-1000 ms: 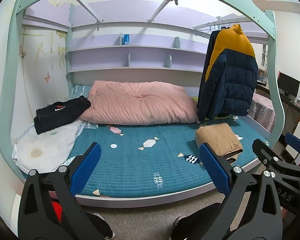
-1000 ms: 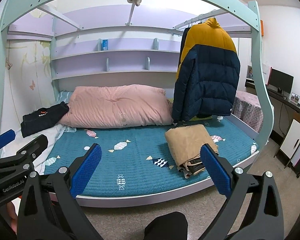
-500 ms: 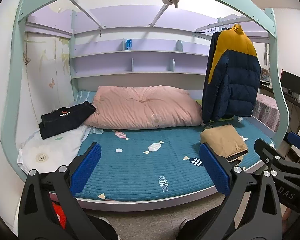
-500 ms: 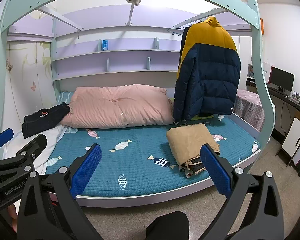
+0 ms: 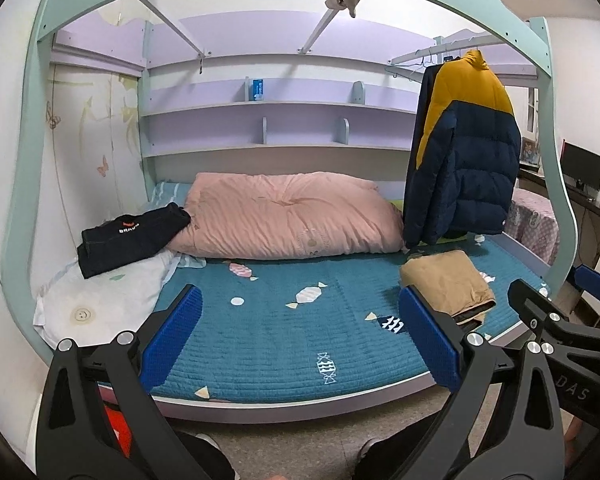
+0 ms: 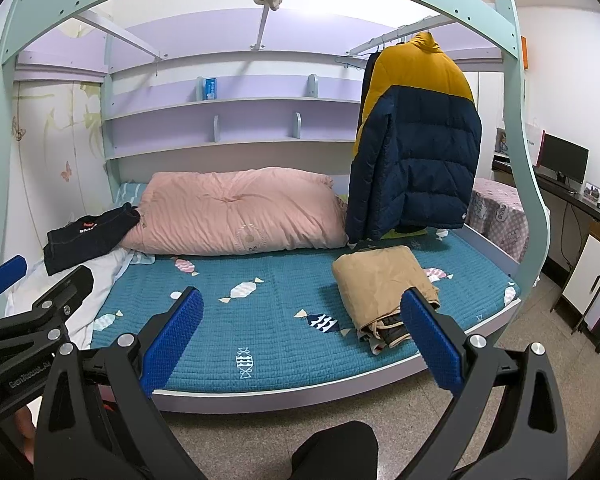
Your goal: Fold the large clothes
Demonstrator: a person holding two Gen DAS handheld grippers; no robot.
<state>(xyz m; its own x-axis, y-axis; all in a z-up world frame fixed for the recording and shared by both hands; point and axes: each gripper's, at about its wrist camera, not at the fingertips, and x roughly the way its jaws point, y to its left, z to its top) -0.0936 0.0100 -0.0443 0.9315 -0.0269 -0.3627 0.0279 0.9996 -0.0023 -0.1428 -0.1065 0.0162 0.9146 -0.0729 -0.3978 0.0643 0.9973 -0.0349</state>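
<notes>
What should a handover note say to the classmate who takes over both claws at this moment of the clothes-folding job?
Left claw: open, empty, short of the bed.
Right claw: open, empty, also short of it.
Done: tan garment lies folded near the bed's right front edge; black garment lies folded at the left, on the white bedding.
Left: the yellow and navy jacket hangs unfolded from the rail. Probably take it down, spread it on the bed, fold it.

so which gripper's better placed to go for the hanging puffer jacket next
Probably the right. The puffer jacket hangs at the bed's right end, and the right gripper is on that side, with the left gripper beside it further left. Both are open, empty and short of the bed.
</notes>
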